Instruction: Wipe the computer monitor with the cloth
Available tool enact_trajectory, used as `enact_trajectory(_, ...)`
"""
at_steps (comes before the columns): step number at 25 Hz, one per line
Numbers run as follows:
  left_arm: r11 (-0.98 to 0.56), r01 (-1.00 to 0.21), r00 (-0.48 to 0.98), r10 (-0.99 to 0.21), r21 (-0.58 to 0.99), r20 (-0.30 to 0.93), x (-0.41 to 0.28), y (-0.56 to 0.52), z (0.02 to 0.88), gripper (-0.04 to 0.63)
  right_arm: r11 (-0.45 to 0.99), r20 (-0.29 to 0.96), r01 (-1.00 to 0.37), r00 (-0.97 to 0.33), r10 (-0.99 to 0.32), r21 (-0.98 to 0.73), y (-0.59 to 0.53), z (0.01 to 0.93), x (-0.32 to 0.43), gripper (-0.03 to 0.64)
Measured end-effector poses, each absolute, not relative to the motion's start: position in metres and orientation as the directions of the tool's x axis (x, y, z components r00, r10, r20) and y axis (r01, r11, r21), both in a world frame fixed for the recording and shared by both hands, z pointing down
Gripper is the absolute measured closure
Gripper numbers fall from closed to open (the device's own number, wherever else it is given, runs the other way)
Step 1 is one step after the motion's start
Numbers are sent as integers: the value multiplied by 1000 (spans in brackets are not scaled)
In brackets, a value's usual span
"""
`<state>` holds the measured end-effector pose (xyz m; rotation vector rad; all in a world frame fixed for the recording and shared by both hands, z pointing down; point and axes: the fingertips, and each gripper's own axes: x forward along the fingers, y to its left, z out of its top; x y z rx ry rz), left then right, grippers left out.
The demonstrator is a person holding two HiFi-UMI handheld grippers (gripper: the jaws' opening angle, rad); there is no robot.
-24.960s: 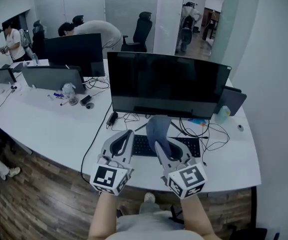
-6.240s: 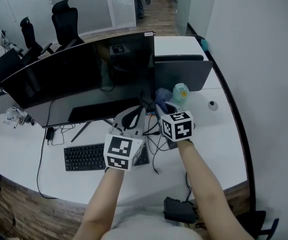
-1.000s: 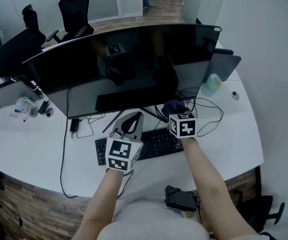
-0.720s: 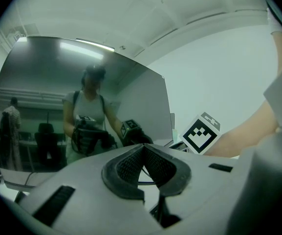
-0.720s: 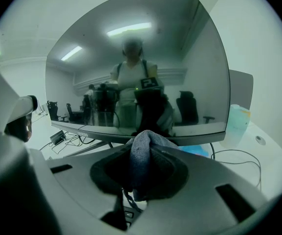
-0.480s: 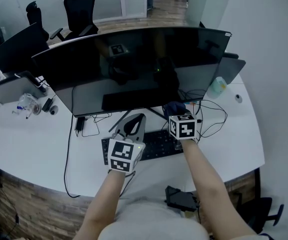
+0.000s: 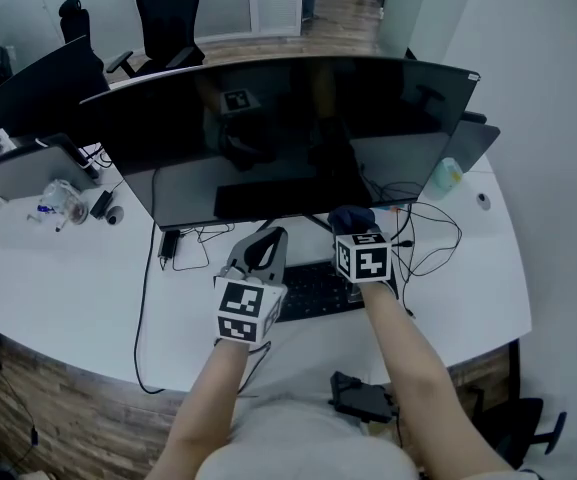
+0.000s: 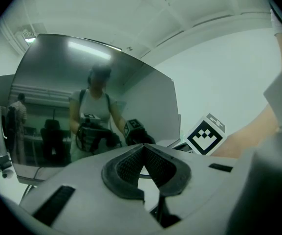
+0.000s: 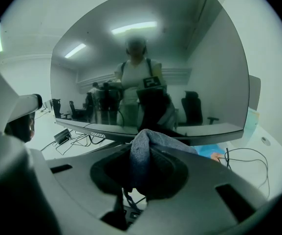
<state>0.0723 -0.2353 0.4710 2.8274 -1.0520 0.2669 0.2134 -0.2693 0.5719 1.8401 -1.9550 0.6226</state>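
The wide black monitor [image 7: 288, 128] stands across the desk, its dark screen [image 9: 150, 67] reflecting the person and both grippers. My right gripper [image 7: 353, 224] is shut on a blue-grey cloth [image 9: 141, 153], bunched between its jaws just below the screen's lower edge, above the keyboard [image 7: 318, 288]. The cloth [image 7: 351, 216] shows as a dark wad in front of the monitor stand. My left gripper [image 7: 264, 243] hovers over the keyboard's left end, its jaws closed together with nothing in them [image 8: 141, 153].
Cables [image 7: 423, 243] trail right of the keyboard. A bottle [image 7: 448, 175] and a laptop lid [image 7: 473, 148] stand behind the monitor's right end. More monitors [image 7: 38, 93], small items [image 7: 63, 200] and office chairs [image 7: 168, 18] lie to the left and back. The desk edge [image 7: 298, 373] is near me.
Over the last second both grippers stayed close below the screen; the view shifted slightly, with the monitor now a little further right in the head view. The cloth remains gripped.
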Motion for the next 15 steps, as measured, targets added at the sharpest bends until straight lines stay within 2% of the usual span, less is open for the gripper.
enact_trajectory(15, -728, -682, 725, -660, 73, 197, 30, -247, 477, 589, 56, 565, -998, -59, -823, -22, -275, 576, 179, 548)
